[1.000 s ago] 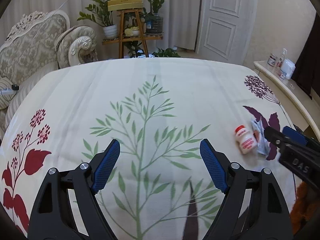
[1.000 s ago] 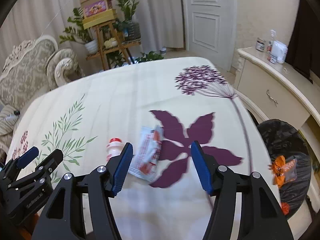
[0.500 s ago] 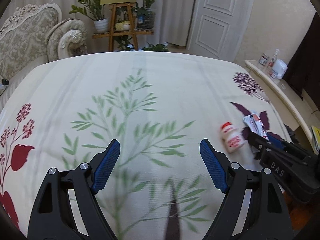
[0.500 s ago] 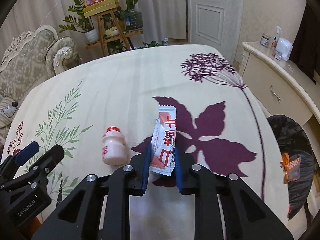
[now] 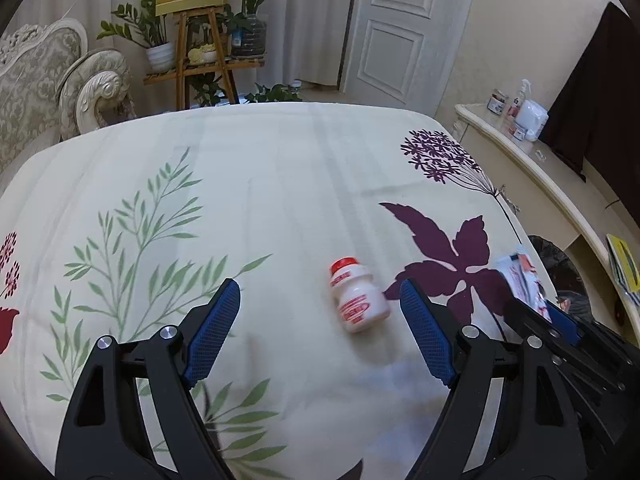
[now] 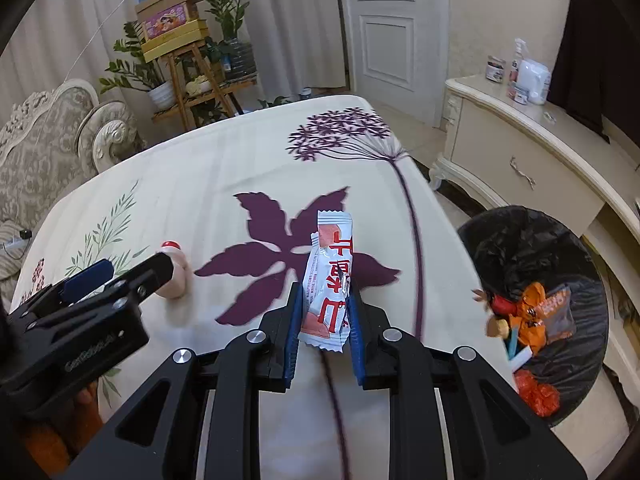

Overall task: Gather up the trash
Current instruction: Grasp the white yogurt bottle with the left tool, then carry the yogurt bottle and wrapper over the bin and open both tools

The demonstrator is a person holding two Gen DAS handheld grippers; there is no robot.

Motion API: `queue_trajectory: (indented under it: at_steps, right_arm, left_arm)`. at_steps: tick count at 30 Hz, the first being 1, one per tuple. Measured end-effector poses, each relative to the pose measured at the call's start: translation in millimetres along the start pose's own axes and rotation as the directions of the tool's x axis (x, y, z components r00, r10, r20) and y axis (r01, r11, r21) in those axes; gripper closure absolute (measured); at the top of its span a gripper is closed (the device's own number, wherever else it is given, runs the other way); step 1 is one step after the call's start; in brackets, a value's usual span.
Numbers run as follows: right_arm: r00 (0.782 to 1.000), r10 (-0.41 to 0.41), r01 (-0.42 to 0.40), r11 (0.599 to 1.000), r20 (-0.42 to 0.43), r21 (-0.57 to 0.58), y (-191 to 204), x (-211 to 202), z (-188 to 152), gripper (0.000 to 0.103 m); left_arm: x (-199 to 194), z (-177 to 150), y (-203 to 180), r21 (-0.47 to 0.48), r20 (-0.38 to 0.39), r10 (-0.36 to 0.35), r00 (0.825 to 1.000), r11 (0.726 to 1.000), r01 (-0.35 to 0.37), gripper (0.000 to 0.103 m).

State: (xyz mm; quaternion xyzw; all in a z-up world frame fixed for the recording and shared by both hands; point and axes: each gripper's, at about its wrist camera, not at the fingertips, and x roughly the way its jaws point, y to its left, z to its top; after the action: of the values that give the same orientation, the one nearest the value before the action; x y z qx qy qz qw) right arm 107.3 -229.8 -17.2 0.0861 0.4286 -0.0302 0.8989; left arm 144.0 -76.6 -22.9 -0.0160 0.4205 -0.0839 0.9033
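So the little bottle is lying on its side on the bed, just left of the wrapper, which sits up between the right hand-held gripper's pads. The trash bin is on the floor off the bed's right edge, in front of the dresser. Sofa and plant stand are behind the bed.

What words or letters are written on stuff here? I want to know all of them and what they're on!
"GenRobot.AI": on the left gripper, raised black letters, faint.
Large red Chinese characters: on the snack wrapper held in the right gripper, too crumpled to read surely.
Red label on the small drink bottle: too blurred.
Pink picture box on the plant stand: too small.
Jars on the dresser: too small.
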Motion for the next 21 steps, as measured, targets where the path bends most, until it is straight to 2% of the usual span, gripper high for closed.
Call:
queue_trajectory:
  at_steps: [1,3,5,7,9,21]
  right_arm:
    - [1.000,0.000,0.000,1.000,0.001,0.005,-2.4,-0.5,-0.7,0.081]
    - [1.000,0.004,-0.004,1.000,0.000,0.011,-5.4,-0.9,-1.4,0.081]
    - [1.000,0.007,-0.007,1.000,0.002,0.015,-7.5,-1.3,-2.4,0.081]
    - [1.000,0.011,-0.011,1.000,0.002,0.017,-9.0,-2.1,-3.7,0.081]
    - [1.000,0.013,-0.013,1.000,0.003,0.019,-9.8,-2.4,-4.2,0.081]
    - [1.000,0.007,-0.007,1.000,0.008,0.015,-10.3,-4.9,-5.5,0.081]
  left_arm:
    - [1.8,0.3,-2.0,0.005,0.000,0.002,1.000,1.000,-0.002,0.029]
    - [5.8,1.1,-4.4,0.015,-0.014,-0.002,1.000,1.000,0.002,0.045]
    - [9.0,1.2,-5.4,0.019,-0.026,-0.013,1.000,1.000,0.013,0.051]
    - [9.8,0.5,-6.3,0.026,-0.027,-0.017,1.000,1.000,0.017,0.062]
    - [11.4,-1.0,-7.3,0.039,-0.033,-0.041,0.999,0.998,0.042,0.077]
    - [5.8,-7.1,-5.5,0.059,-0.010,-0.052,0.999,0.997,0.052,0.077]
